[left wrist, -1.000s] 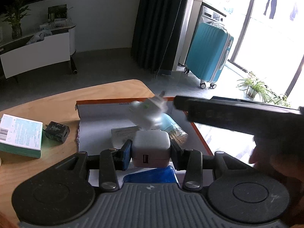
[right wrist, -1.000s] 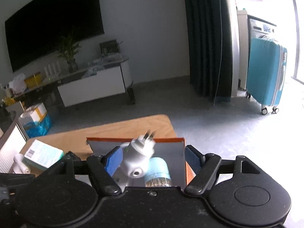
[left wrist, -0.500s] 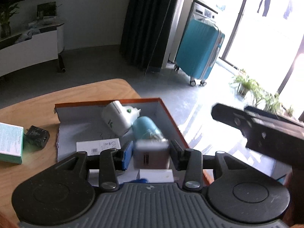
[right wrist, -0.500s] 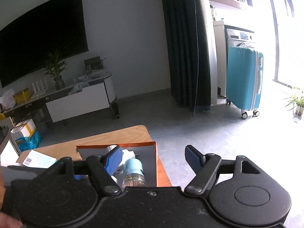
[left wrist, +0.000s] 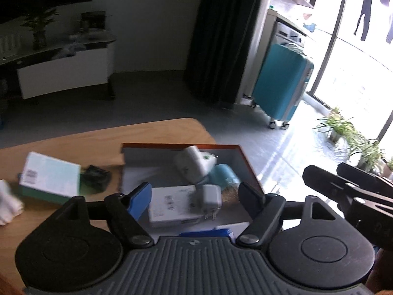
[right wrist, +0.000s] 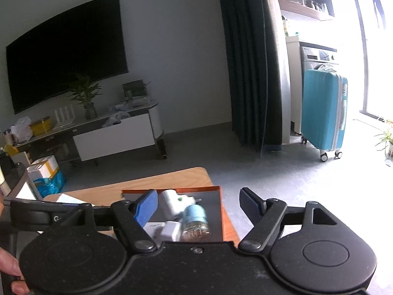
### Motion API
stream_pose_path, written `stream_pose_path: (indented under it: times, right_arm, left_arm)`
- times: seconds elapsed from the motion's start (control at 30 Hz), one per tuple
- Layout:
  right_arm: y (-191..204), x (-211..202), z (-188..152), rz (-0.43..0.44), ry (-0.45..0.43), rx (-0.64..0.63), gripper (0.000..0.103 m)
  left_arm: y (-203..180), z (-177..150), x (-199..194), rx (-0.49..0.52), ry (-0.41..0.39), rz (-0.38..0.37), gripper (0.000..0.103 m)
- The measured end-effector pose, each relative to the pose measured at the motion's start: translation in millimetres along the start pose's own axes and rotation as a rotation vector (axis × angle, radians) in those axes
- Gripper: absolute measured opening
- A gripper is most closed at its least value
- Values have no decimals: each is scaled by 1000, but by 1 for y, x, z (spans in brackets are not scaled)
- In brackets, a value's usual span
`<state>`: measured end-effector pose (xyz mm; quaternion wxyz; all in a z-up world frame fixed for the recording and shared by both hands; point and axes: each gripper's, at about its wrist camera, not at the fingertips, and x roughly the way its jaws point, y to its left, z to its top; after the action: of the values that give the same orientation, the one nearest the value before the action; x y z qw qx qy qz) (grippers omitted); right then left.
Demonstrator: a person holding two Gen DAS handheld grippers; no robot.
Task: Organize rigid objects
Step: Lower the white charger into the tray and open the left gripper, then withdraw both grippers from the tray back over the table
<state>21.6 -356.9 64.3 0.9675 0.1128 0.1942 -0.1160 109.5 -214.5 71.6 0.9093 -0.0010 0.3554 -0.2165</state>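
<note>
My left gripper (left wrist: 196, 199) hovers over the orange-rimmed box (left wrist: 248, 164) with its jaws opening. Neither pad touches the white cube charger (left wrist: 210, 196), which lies in the box on a flat white carton (left wrist: 169, 209). Behind it lie a white plug adapter (left wrist: 191, 164) and a teal-capped jar (left wrist: 224, 175). My right gripper (right wrist: 199, 204) is open and empty, back from the box (right wrist: 221, 211). Between its fingers show the adapter (right wrist: 172, 201), the jar (right wrist: 195, 221) and the charger (right wrist: 169, 232). A small black adapter (left wrist: 94, 178) sits on the wooden table.
A green-and-white carton (left wrist: 49, 177) lies left of the box beside the black adapter, and something white (left wrist: 7, 204) sits at the table's left. The table's far edge (left wrist: 172, 123) is close behind the box. A teal suitcase (left wrist: 282, 86) and a TV stand (right wrist: 113, 137) stand across the floor.
The left gripper let go of the white cube charger, which now lies in the box, and lifted away. The right gripper drew back from the box; the plug adapter came to rest inside.
</note>
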Motion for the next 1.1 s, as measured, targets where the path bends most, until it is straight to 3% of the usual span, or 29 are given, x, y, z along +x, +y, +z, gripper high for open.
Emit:
stream_pose_path:
  times: [0.3,1.1]
  right_arm:
    - [33,-4,-1,49,13,-54,90]
    - [120,13,-16,194,93,-187,91]
  left_arm:
    - [24,-3,-29,-27,-21,81,93]
    - [104,-31,-74,-161,-45,210,95]
